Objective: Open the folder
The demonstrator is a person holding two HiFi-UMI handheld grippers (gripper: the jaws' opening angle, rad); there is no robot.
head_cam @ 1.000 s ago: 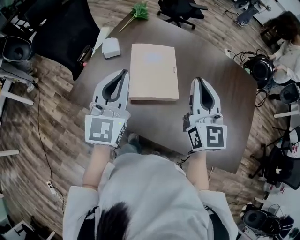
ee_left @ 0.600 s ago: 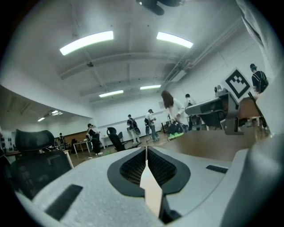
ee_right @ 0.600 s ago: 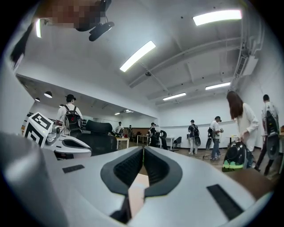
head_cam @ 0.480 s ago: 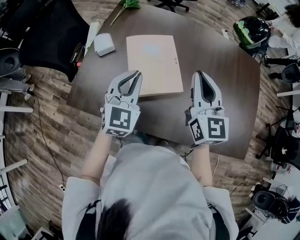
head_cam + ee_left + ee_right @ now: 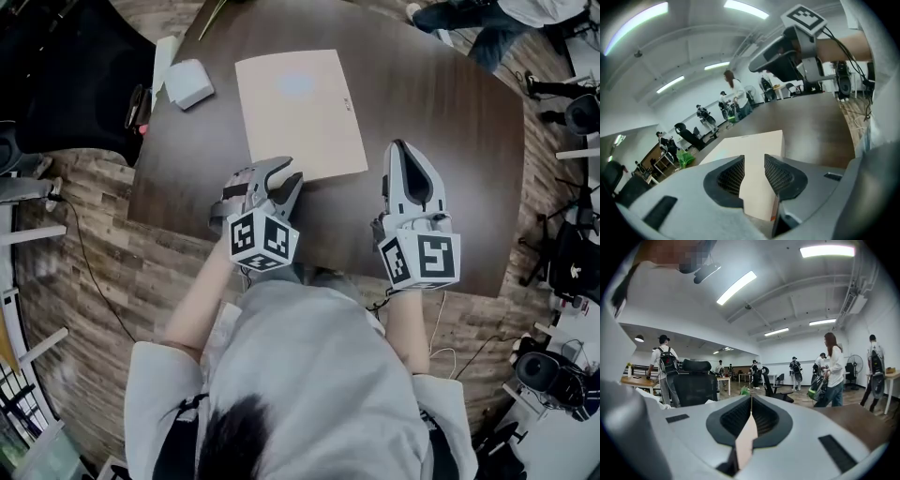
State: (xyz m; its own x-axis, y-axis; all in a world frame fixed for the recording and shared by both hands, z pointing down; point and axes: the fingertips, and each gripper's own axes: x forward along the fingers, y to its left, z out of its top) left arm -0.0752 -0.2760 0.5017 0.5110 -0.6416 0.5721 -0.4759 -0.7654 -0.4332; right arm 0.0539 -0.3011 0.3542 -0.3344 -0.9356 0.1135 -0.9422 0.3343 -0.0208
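Presently the folder (image 5: 298, 108) is seen lying flat and closed on the dark surface (image 5: 450, 141), at 12 o'clock from the person. The left gripper (image 5: 289, 173) is held at the folder's 7 o'clock corner. Its fingers (image 5: 731, 176) have just been opening and are parted, with that corner framed between them but pressed by neither pad. The right gripper (image 5: 401, 148) is held over bare surface off the folder's 4 o'clock corner, apart from it. Its fingers (image 5: 736, 416) are closed together, and only a thin pale sliver, which cannot be identified, is seen in the seam.

The step in hand is judged to be the taking of the cover at that near corner. Only the top cover should be caught, one finger slid under its edge and the other laid over it, so that the back is left on the surface. The cover should then be swung about the spine rather than pulled straight up. The back may need to be pinned by the right gripper, lest the whole folder be dragged.

The long axis is laid from 6 to 12 o'clock, leaning slightly towards 11. A small mark is seen on the 3 o'clock long edge; whether that is the opening edge or the spine cannot be told.
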